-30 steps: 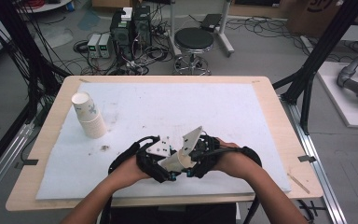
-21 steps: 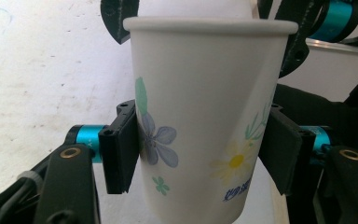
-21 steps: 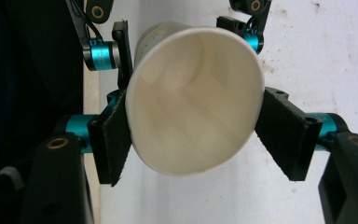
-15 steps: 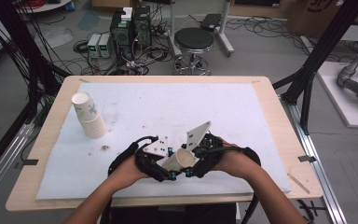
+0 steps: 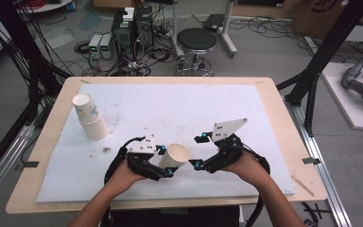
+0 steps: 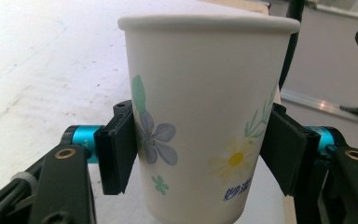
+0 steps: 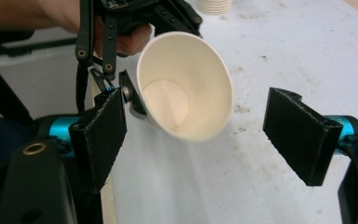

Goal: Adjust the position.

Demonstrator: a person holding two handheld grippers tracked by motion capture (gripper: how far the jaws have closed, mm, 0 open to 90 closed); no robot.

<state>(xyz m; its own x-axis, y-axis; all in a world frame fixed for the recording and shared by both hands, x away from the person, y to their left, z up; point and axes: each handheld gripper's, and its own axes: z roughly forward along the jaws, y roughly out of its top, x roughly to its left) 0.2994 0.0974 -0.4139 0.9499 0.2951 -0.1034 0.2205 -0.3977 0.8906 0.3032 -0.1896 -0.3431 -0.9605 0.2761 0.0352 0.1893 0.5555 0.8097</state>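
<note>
Cup stack point(image 5: 90, 118) | far left on table point(image 5: 264, 90) | well apart from held cup point(image 5: 176, 156)

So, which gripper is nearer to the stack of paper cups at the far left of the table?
Left. The left gripper, shut on a single paper cup, is nearer to the stack of cups. The right gripper is open, farther right, beyond that held cup.

Stack of paper cups point(image 5: 89, 116) at the white mat's point(image 5: 179, 101) far left; black stool point(image 5: 196, 41) beyond the table point(image 5: 283, 118).
</note>
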